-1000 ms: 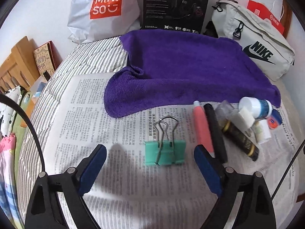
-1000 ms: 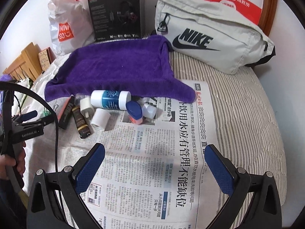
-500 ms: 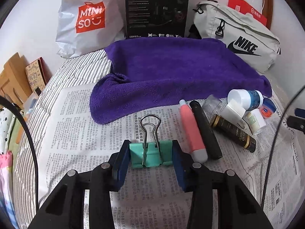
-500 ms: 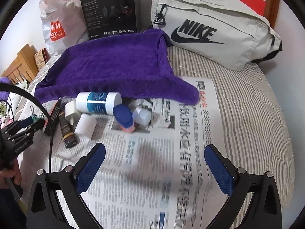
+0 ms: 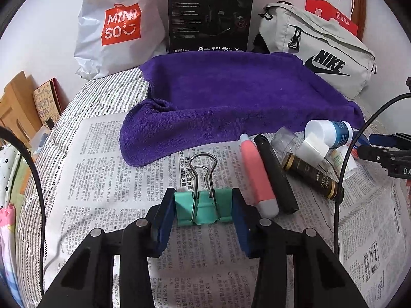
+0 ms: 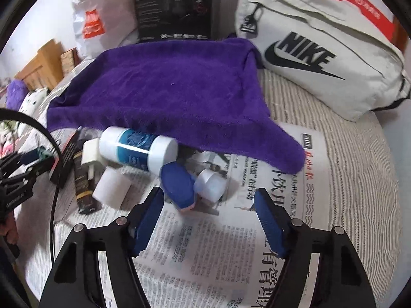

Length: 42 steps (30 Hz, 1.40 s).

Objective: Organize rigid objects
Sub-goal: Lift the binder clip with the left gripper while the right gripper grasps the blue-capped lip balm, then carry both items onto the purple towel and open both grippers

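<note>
My left gripper (image 5: 204, 213) is shut on a green binder clip (image 5: 203, 205) over the newspaper (image 5: 102, 169). To its right lie a pink tube (image 5: 258, 177), a black pen-like stick (image 5: 276, 174) and a dark bottle with gold bands (image 5: 309, 177). My right gripper (image 6: 209, 213) is open, low over the newspaper (image 6: 218, 254), just short of a blue-capped item (image 6: 178, 184) and a small pale blue bottle (image 6: 210, 183). A white and blue bottle (image 6: 138, 148), a white plug (image 6: 90, 154) and a white cylinder (image 6: 111, 187) lie to the left.
A purple towel (image 5: 231, 97) covers the bed behind the objects. A Nike bag (image 6: 321, 51), a black box (image 5: 209, 15) and a Miniso bag (image 5: 115, 25) line the wall. Striped bedding (image 6: 359, 179) lies right of the paper. Wooden furniture (image 5: 15, 102) stands at the left.
My left gripper closed on the binder clip and holds it. My right gripper moved forward toward the cluster of bottles and its fingers narrowed but stay open.
</note>
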Each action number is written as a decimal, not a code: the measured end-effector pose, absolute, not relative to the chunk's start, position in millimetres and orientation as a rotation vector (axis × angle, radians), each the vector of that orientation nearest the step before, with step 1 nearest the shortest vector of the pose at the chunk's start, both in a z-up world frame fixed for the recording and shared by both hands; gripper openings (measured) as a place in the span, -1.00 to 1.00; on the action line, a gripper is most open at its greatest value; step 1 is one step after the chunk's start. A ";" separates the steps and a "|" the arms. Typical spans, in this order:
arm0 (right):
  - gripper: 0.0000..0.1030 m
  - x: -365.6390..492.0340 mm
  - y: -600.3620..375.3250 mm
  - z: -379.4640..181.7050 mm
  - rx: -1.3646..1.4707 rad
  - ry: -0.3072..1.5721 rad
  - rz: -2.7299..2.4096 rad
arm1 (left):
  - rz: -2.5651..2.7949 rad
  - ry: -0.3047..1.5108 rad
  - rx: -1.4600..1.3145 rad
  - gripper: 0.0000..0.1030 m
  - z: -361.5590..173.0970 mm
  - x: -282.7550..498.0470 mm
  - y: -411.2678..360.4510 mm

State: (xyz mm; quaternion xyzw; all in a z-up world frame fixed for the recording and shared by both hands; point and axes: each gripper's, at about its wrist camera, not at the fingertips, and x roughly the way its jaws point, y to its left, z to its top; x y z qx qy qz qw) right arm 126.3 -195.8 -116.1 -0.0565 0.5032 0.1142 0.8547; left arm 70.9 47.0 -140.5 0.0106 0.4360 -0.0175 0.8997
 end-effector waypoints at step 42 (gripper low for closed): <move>-0.61 113.2 -195.6 -93.0 -0.055 1.018 0.353 | -0.094 0.935 -0.045 -0.21 -115.8 62.1 62.0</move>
